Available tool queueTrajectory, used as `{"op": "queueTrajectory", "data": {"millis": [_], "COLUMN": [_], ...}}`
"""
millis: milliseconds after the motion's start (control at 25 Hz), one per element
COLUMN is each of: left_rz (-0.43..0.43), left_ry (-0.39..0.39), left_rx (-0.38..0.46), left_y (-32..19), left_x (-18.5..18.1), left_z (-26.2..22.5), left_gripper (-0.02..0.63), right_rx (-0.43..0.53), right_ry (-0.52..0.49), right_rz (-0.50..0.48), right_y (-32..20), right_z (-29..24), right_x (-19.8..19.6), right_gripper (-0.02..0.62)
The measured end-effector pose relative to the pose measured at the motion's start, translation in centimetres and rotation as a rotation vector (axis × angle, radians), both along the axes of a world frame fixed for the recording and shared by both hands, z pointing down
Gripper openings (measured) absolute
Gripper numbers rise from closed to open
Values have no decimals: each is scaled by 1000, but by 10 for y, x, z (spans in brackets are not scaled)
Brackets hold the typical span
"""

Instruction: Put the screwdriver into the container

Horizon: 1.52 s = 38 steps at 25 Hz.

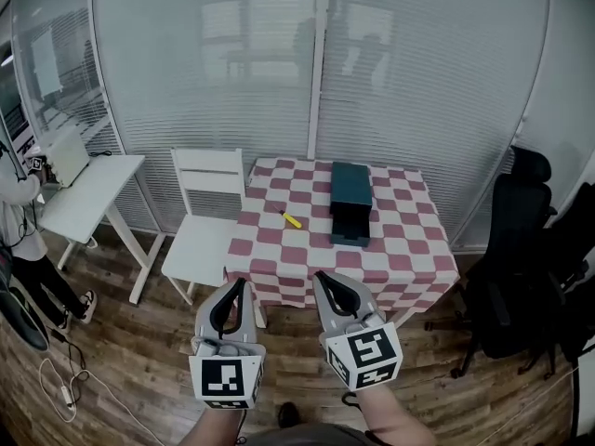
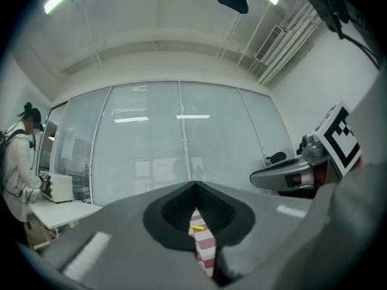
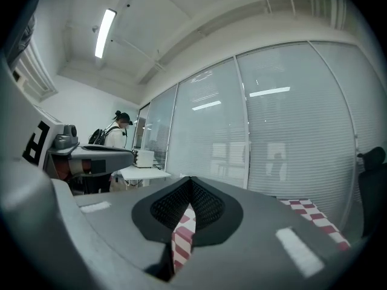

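A small yellow screwdriver (image 1: 291, 219) lies on the red-and-white checked table (image 1: 390, 268), left of a dark teal container (image 1: 350, 203) whose lower drawer is pulled out toward me. Both grippers hang in front of the table's near edge, well short of it. My left gripper (image 1: 239, 287) is shut and holds nothing; through the slit between its jaws in the left gripper view I see the screwdriver (image 2: 197, 228) and a strip of the checked cloth (image 2: 204, 252). My right gripper (image 1: 322, 280) is likewise shut and holds nothing, and its own view shows a strip of the checked cloth (image 3: 181, 237).
A white chair (image 1: 206, 214) stands against the table's left side. Further left is a white side table (image 1: 85, 193) with a person (image 1: 17, 214) beside it. Black office chairs (image 1: 532, 277) stand at the right. A glass wall with blinds is behind. A cable (image 1: 65, 388) lies on the wooden floor.
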<state>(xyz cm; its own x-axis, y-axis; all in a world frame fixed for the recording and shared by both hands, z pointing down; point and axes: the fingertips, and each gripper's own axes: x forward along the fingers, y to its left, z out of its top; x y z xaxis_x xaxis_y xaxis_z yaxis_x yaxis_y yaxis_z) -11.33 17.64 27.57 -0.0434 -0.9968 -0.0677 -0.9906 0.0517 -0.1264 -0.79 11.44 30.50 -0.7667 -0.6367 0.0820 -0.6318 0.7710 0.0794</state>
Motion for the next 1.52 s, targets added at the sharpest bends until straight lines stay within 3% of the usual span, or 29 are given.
{"op": "queueTrajectory", "data": {"millis": [400,640,1240,1520], "left_rz": [45,45,-37,-97], "left_ry": [16,25,17,-13], "left_rx": [6,-30,-133,-98], "left_y": [-50,-80,-193,-241], "left_x": [-27,-33,-60,-74], "left_z": [11,25,54,33], "left_gripper": [0,0,0,0], "right_rx": [27,-7,-120,-93], "right_ry": [29,38,51,25], "right_rz": [35,34,-30,-101], "right_y": [-42,-71,-195,-248], "right_z": [-2,12,59,41], "right_x": [-26,-34,-63,-87], "right_gripper": [25,25,25,25]}}
